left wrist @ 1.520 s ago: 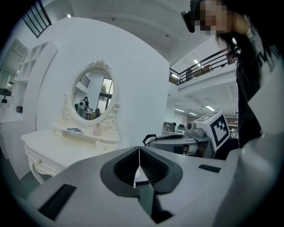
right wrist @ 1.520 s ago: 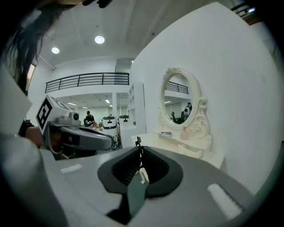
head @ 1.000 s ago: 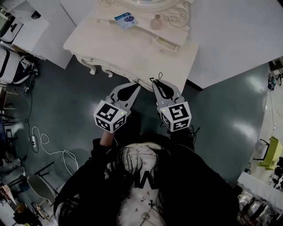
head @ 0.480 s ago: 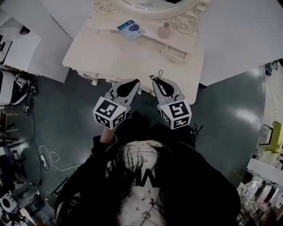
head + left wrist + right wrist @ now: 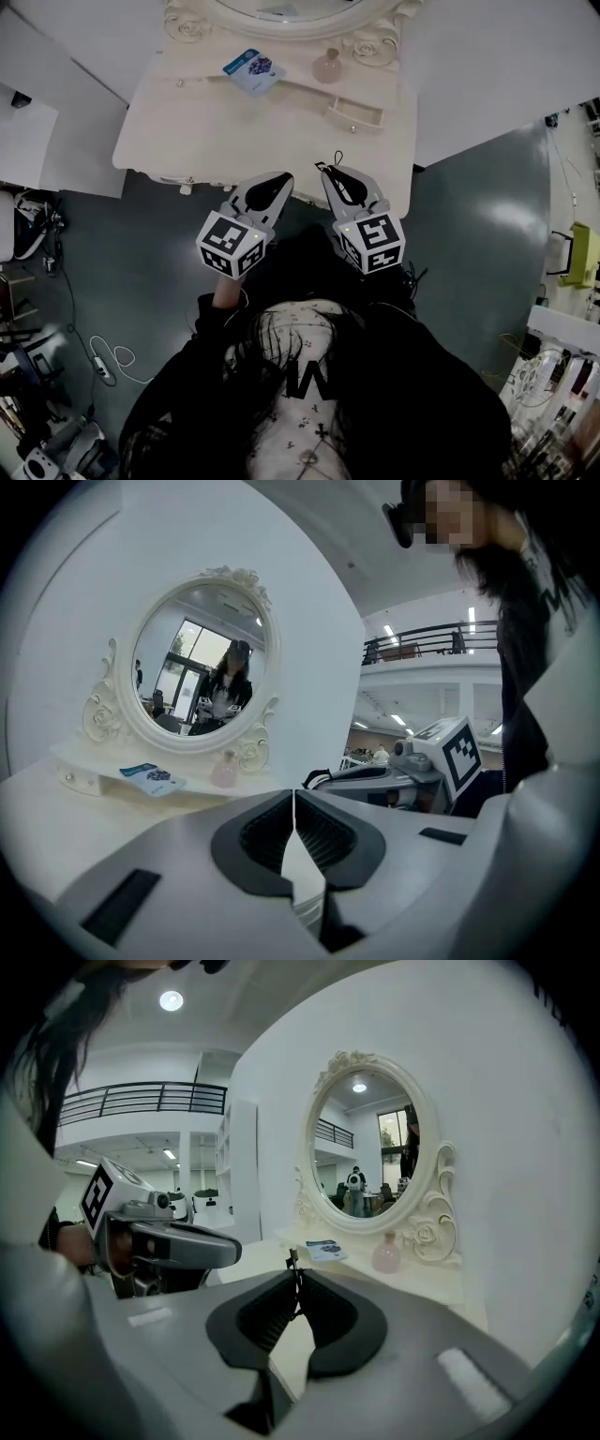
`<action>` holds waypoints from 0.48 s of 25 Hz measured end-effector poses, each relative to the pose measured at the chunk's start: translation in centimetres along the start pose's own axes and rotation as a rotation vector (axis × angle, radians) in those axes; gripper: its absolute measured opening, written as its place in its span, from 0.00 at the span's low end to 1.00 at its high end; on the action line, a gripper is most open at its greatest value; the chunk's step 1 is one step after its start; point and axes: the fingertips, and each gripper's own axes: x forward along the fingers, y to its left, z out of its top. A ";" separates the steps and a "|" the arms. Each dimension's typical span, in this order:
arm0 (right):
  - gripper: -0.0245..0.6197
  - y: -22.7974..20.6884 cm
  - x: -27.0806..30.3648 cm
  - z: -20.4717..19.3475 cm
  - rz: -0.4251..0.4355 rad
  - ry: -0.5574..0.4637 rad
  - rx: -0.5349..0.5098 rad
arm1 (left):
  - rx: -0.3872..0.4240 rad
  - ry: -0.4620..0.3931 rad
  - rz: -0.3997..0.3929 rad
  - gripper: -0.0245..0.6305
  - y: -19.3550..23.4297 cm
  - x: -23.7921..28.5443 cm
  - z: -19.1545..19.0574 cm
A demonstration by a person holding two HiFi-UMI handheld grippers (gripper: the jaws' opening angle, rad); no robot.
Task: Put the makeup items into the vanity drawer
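A cream vanity table (image 5: 234,122) stands ahead of me with an oval mirror (image 5: 364,1152) at its back. On its raised shelf lie a blue and white packet (image 5: 251,69) and a small pink bottle (image 5: 327,66). The same packet (image 5: 150,776) and bottle (image 5: 225,770) show in the left gripper view. A small drawer (image 5: 354,114) in the shelf stands slightly pulled out. My left gripper (image 5: 283,176) and right gripper (image 5: 323,170) hover side by side over the table's front edge. Both are shut with nothing between the jaws.
Grey floor surrounds the vanity. White walls or panels (image 5: 487,66) flank it on both sides. Cables (image 5: 103,352) and equipment lie on the floor at the left. A yellow-green chair (image 5: 583,255) stands at the far right.
The view has shifted, so the vanity sits further left and squarer in the head view. Both grippers stay shut and keep their places near the table's front edge.
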 end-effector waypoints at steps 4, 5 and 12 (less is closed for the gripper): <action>0.09 -2.0 1.0 -0.3 -0.022 0.016 0.005 | 0.002 0.014 -0.015 0.04 0.7 1.3 0.1; 0.09 -2.6 1.3 -0.3 -0.025 0.020 0.005 | 0.003 0.015 -0.015 0.04 1.0 1.5 0.2; 0.09 -7.5 3.4 -1.4 0.011 0.107 -0.039 | -0.001 0.009 -0.008 0.04 3.0 3.6 1.6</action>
